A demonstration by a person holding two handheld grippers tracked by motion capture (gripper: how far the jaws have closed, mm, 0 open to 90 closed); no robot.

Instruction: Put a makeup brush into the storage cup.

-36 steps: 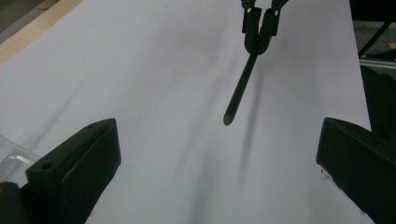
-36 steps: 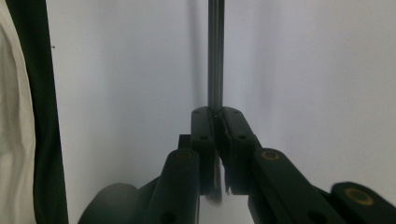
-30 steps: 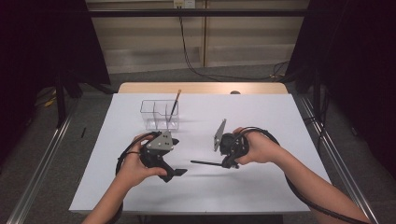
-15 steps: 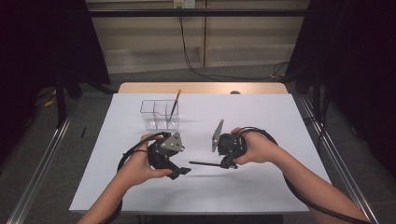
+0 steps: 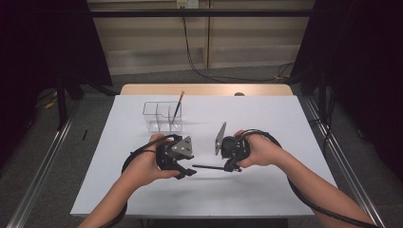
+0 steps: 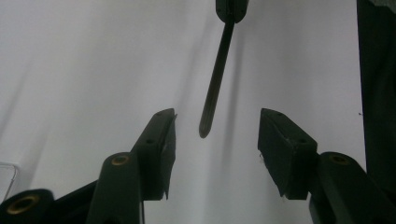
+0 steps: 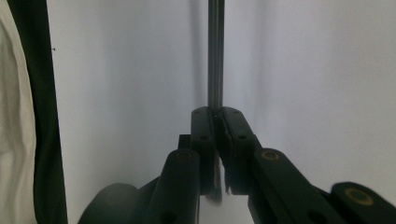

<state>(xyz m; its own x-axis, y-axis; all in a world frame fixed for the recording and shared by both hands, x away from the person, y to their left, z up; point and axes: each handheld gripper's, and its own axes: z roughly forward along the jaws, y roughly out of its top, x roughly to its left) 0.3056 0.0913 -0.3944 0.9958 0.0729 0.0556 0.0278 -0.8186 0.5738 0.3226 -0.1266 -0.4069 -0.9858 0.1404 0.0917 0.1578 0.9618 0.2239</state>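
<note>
A recording lab rather than a home: a white table [image 5: 266, 190] stands alone on grey carpet [image 5: 43, 180], flanked by black curtains [image 5: 47, 42] and metal floor rails [image 5: 38, 185]. Cables [image 5: 190, 52] hang from a wall socket [image 5: 186, 4] over a plain panelled wall. A person's hands [image 5: 142, 166] work with cabled handheld tools under a fixed overhead camera.

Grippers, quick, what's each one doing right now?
Left gripper: open, jaws have just been closing, rod tip between them, untouched.
Right gripper: shut on rod.
</note>
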